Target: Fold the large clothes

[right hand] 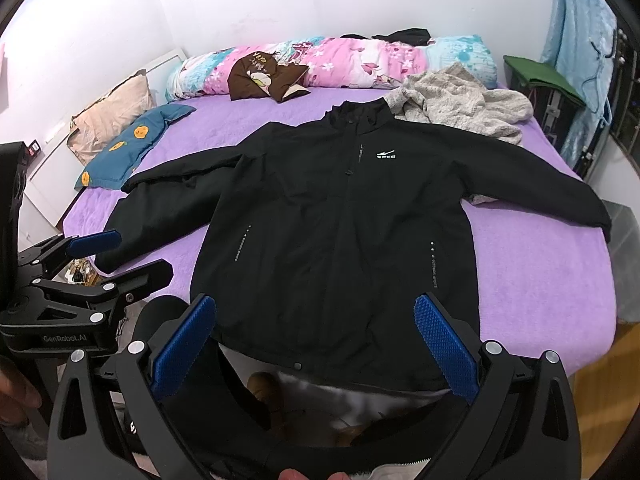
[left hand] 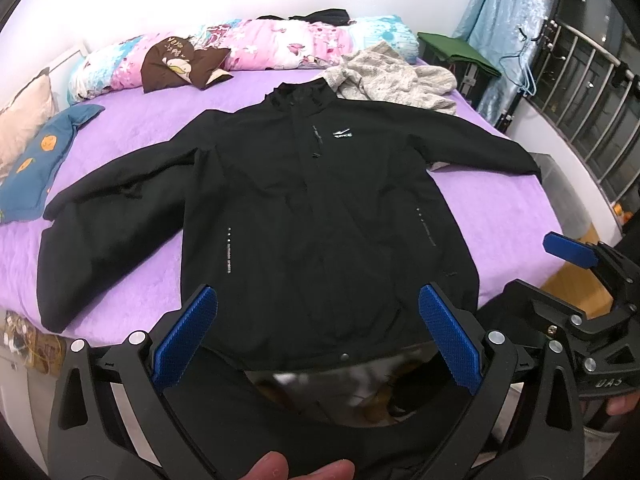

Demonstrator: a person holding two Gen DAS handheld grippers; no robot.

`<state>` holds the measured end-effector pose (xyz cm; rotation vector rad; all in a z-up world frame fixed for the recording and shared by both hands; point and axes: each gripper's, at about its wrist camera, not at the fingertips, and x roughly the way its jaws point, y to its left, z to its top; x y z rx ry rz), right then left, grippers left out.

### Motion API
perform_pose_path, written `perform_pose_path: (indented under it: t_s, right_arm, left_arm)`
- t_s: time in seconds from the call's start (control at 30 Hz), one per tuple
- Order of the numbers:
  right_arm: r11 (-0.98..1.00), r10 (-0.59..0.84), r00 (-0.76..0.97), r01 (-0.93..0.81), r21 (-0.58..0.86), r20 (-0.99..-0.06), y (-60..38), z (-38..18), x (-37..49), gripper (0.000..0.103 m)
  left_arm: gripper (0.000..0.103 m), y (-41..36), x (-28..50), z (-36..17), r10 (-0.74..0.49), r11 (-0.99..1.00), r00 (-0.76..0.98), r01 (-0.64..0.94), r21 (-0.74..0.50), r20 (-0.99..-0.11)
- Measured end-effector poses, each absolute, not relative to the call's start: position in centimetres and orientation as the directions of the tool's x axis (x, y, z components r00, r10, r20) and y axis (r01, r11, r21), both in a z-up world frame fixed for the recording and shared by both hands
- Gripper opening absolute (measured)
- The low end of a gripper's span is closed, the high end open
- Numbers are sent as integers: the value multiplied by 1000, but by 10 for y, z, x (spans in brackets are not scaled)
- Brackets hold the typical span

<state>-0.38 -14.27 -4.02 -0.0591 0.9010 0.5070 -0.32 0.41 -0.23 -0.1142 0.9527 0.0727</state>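
Note:
A large black jacket lies face up and spread flat on the purple bed, collar away from me, both sleeves stretched out to the sides. Its hem hangs over the near bed edge. My left gripper hovers open just above the hem, blue pads wide apart, holding nothing. The right wrist view shows the same jacket on the bed, with my right gripper also open over the hem. Each gripper shows in the other's view: the right one at the right edge, the left one at the left.
A grey fuzzy garment lies crumpled beyond the jacket's collar. A rolled floral quilt, a brown cushion and a blue pillow line the far and left sides. A window railing stands at the right. A hand's fingertips show at the bottom.

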Motion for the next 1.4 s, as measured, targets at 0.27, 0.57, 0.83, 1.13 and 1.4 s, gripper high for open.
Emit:
perform_pose_path:
  t_s: [0.27, 0.57, 0.83, 1.13, 1.4]
  right_arm:
    - [881, 397, 512, -446, 160, -761, -143, -40, -5, 98]
    - [878, 399, 507, -452, 158, -765, -140, -42, -4, 98]
    - [878, 394, 509, -456, 149, -766, -136, -41, 1, 98]
    - [896, 353, 576, -434, 90, -737, -118, -27, 19, 98]
    - [866, 351, 596, -500, 8, -722, -69, -20, 36, 98]
  left_arm:
    - [97, 4, -4, -2, 11, 991, 577, -113, -67, -817]
    - [97, 8, -3, -5, 8, 990, 575, -119, -74, -818]
    - [97, 29, -1, -6, -1, 974, 573, -184, -130, -819]
    - [97, 79, -6, -10, -18, 918, 593, -309, -248, -805]
    - [97, 129, -16, -18, -2, 855, 621, -406, -324, -784]
